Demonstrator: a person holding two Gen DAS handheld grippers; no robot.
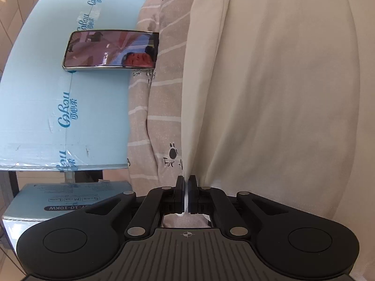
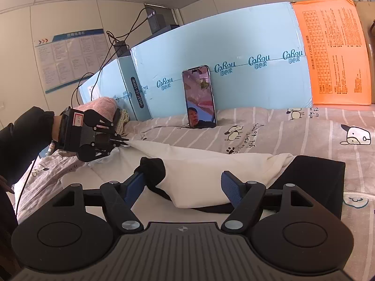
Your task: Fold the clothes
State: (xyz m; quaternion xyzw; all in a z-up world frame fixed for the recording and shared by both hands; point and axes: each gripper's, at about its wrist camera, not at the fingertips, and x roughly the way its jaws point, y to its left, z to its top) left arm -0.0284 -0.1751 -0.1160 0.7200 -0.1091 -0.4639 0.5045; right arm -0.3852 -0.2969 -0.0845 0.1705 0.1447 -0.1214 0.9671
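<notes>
The cream-white garment (image 2: 192, 164) lies spread on the bed (image 2: 304, 135), over a striped sheet printed with small cartoon animals, and the folding looks to be at an early stage. In the right wrist view the cloth forms a loose, slanted flap with rumpled edges rather than a squared stack, and a black edge of fabric (image 2: 152, 166), perhaps a collar or a lining, shows along its near side; whether it belongs to the same garment cannot be told. The left hand-held gripper (image 1: 186, 187) has its jaws pressed together on a thin edge of the white cloth, which runs up between the pads in the left wrist view; from the other side the same gripper (image 2: 121, 141) is seen pinching the far left corner of the garment just above the sheet. The right hand-held gripper (image 2: 185, 187) stands with its jaws apart, one blue pad on each side of the near edge of the cloth, not yet pressing on it. A dark folded item (image 2: 316, 175) sits on the bed just to the right. A phone (image 2: 199, 96) leans against pale blue cartons (image 2: 234, 35) behind. By the look of it, one corner is secured, the second grasp is still to be made, and the actual folds and smoothing remain.
</notes>
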